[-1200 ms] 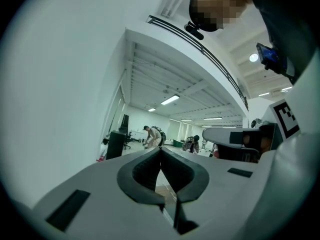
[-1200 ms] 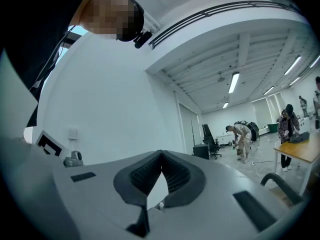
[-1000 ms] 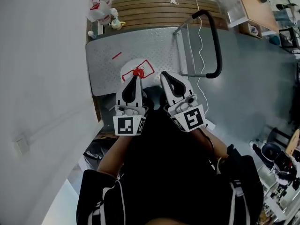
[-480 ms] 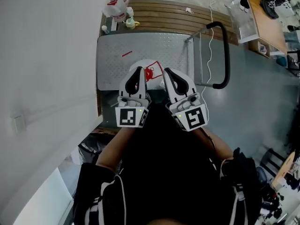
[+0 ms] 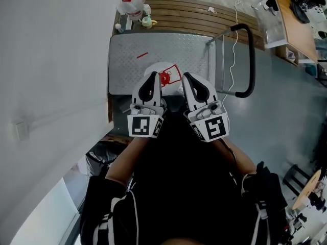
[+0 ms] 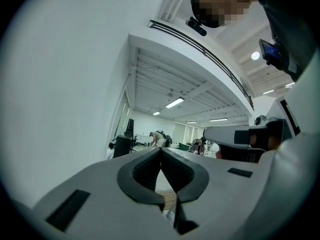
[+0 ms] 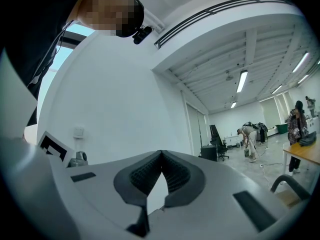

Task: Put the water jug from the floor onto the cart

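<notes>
Near the cart's closest edge the jug is seen, under the left gripper and right gripper, both clenched empty; it could be tipped off by a nudge.

Two tools (one cart)

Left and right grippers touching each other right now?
Apart. Head view shows the left gripper and right gripper side by side, with the water jug visible through the gap between them.
</notes>
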